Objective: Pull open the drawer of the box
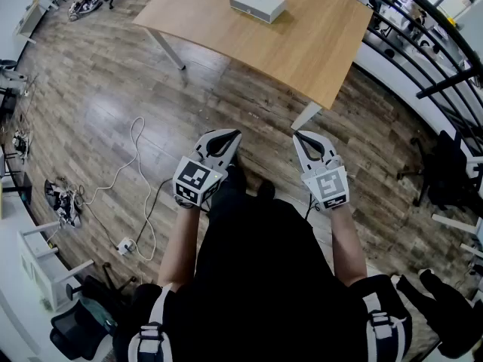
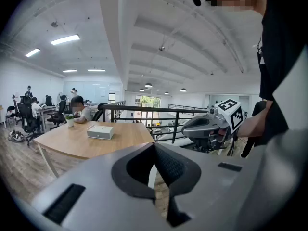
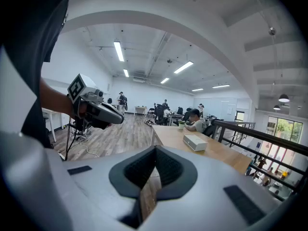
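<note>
Jaws, left: left gripper (image 1: 235, 133) has its tips pressed together, with nothing between them.
Jaws, right: right gripper (image 1: 296, 134) is likewise closed and empty.
Box: white box (image 1: 257, 3) lies on the wooden table (image 1: 302, 47), at 12 o'clock from both grippers and well apart from them.
Drawer: too small to make out.
Grippers: side by side above the plank floor (image 1: 98, 89), both pointing toward 12 o'clock.
Cable: white cable (image 1: 139, 173) lies on the floor at 9 o'clock.

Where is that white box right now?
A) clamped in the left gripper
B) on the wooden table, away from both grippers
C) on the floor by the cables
B: the white box sits on the wooden table, well ahead of the left gripper and right gripper, both shut and empty.
</note>
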Demonstrator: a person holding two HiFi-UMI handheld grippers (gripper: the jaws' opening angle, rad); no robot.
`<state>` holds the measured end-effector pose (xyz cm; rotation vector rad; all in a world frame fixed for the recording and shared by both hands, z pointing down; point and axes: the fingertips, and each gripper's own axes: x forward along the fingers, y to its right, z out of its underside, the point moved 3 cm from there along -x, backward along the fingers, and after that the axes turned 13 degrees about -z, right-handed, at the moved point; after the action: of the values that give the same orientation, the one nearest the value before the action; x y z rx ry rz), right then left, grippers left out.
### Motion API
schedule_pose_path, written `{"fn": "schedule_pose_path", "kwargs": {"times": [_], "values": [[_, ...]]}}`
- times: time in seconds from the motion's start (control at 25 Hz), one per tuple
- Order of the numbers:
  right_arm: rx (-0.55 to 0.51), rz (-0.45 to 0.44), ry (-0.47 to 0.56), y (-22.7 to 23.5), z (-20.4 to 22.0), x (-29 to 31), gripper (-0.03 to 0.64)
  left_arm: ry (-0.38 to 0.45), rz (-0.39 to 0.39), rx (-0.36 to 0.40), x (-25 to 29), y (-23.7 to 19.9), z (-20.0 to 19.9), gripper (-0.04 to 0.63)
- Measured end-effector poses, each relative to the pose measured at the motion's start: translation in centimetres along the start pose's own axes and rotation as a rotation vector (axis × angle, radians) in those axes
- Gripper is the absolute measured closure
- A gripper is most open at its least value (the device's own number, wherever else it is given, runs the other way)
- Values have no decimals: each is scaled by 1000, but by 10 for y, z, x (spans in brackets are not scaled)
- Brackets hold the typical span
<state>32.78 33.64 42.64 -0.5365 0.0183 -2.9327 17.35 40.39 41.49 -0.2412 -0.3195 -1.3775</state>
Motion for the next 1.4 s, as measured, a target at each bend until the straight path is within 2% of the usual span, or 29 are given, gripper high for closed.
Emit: {"fn": "schedule_pose_path", "kwargs": {"times": [0.36, 0.8, 1.4], "values": [[-8, -17, 4, -23, -7, 2, 592, 16, 33, 9, -18, 13, 1, 574], [13, 20, -7, -32, -13, 24, 592, -1, 64, -24, -26, -11, 12, 574], [11, 47, -54, -10, -41, 112, 592, -30, 127, -38, 6, -101, 17, 574]]}}
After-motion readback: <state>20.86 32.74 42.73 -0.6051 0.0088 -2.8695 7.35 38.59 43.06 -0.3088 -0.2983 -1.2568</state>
